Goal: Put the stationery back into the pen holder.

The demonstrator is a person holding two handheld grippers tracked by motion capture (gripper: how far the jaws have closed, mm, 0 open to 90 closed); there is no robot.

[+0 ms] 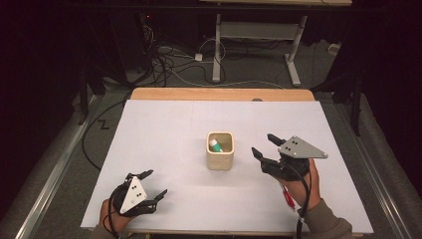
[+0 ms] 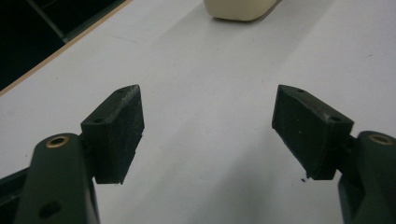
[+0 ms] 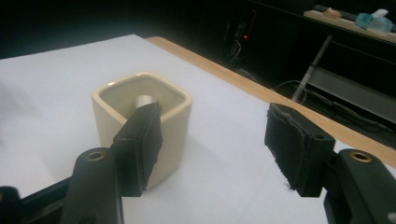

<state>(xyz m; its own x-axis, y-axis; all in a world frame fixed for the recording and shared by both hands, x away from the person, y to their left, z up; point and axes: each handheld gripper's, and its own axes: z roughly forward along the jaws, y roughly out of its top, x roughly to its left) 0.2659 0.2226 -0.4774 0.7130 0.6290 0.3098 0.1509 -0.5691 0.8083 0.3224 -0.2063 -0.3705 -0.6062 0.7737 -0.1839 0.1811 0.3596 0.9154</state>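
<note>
A wooden tabletop [image 1: 219, 93] carries a white sheet [image 1: 164, 144] over nearly all of it; a square cream cup [image 1: 220, 151] stands at the sheet's middle.

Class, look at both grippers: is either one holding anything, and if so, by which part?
Nothing is held. The left gripper and the right gripper are both open with empty space between their fingers; the cup stands apart.
</note>
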